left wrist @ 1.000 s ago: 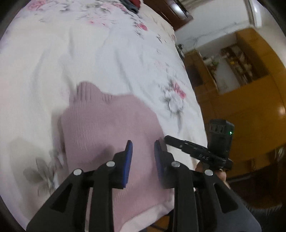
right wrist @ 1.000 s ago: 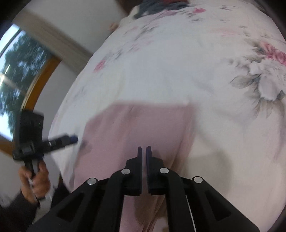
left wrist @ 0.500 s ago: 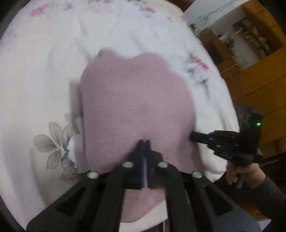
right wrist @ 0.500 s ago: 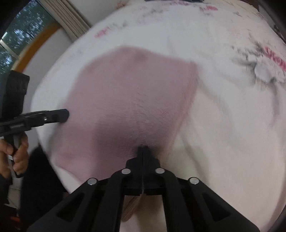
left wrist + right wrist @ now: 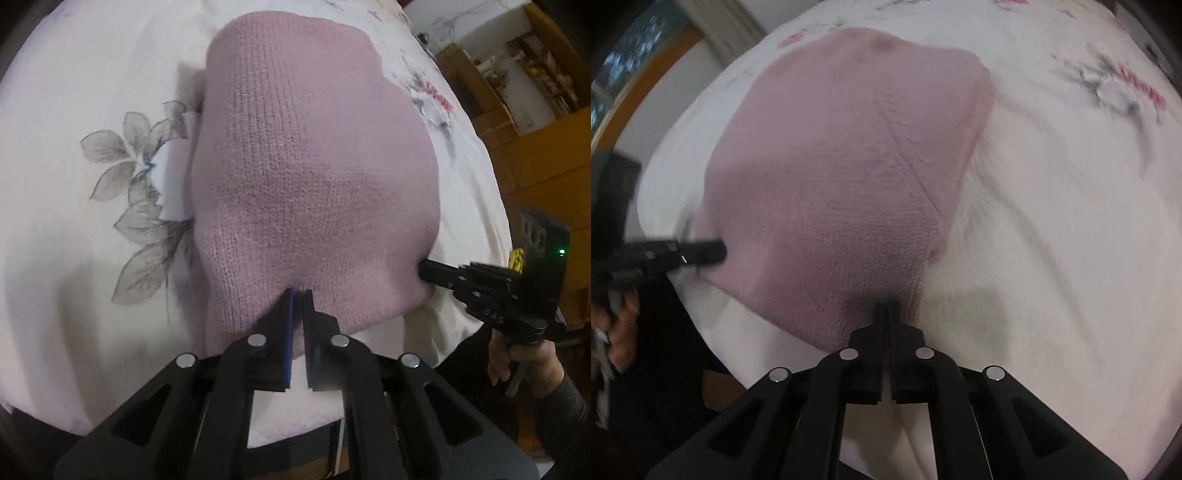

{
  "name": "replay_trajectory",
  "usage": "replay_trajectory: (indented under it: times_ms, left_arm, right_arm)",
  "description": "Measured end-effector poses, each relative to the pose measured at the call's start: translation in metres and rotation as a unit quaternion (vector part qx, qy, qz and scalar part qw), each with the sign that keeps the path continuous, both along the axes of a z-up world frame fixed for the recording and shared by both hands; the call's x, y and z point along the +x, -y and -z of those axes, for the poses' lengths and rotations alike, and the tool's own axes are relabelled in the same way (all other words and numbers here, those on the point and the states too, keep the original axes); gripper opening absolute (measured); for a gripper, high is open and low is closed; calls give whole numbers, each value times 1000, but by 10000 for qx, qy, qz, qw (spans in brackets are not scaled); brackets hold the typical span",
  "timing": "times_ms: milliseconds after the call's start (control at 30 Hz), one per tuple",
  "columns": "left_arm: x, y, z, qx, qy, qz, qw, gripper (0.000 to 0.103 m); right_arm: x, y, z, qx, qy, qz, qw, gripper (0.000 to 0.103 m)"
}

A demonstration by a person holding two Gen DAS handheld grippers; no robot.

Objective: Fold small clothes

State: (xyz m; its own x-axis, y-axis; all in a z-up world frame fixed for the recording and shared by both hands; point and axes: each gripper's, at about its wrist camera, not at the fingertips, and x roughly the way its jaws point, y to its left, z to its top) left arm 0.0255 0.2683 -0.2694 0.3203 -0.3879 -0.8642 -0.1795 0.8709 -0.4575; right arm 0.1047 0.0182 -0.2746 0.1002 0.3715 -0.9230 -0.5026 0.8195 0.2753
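Lying on a white bedsheet [image 5: 55,229] printed with grey and pink flowers, a pink knitted sweater [image 5: 310,177] takes up the middle of both wrist views, close to the near edge of the bed. The left gripper [image 5: 298,295] is pinched onto the sweater's near hem, its blue-lined fingers [image 5: 289,332] drawn almost together with a fold of knit caught between the tips. The right gripper [image 5: 886,306] is clamped the same way on the near hem toward the sweater's other corner, its jaws pressed tight on the fabric. From the left wrist view, the right gripper [image 5: 428,269] shows at the sweater's right edge, its tip touching the knit, with the person's hand [image 5: 524,365] wrapped around its handle and a green light glowing on its body. From the right wrist view, the left gripper [image 5: 716,253] appears blurred at the sweater's left edge, touching the cloth. A diagonal seam runs across the sweater toward the right gripper. A white tag or slip [image 5: 173,184] peeks out just beside the sweater's left side. Wooden furniture [image 5: 535,155] stands beyond the bed, well apart from the sweater.
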Motion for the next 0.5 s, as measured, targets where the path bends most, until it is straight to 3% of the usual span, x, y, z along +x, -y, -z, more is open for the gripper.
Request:
replay_trajectory:
  times_ms: [67,100,133,167,200,233,333,433,500]
  left_arm:
    - [-7,0,-11,19,77,-74,9999,9]
    - [-19,-3,-24,101,144,-74,9998,21]
    - [-25,0,-34,203,230,-82,9995,40]
    - [-34,7,-49,360,345,-113,9987,52]
    - [-48,15,-64,643,508,-168,9965,76]
    - [-59,17,-77,932,653,-204,9933,88]
    - [-96,37,-112,1690,991,-101,9806,96]
    - [-121,58,-142,2071,1047,-219,9725,98]
    - [-127,74,-161,2319,1079,-423,9658,98]
  right_arm:
    - [-2,6,-8,152,-19,149,9998,5]
    - [-6,12,-18,224,45,219,9995,8]
    - [-12,17,-26,256,109,277,9992,20]
    - [-17,21,-32,284,146,323,9990,35]
    - [-29,29,-42,330,211,430,9983,43]
    - [-26,19,-50,332,271,488,9979,56]
    - [-57,12,-74,26,684,653,9955,88]
    - [-98,23,-102,-712,1341,797,9852,96]
    - [-115,29,-127,-746,1604,985,9793,99]
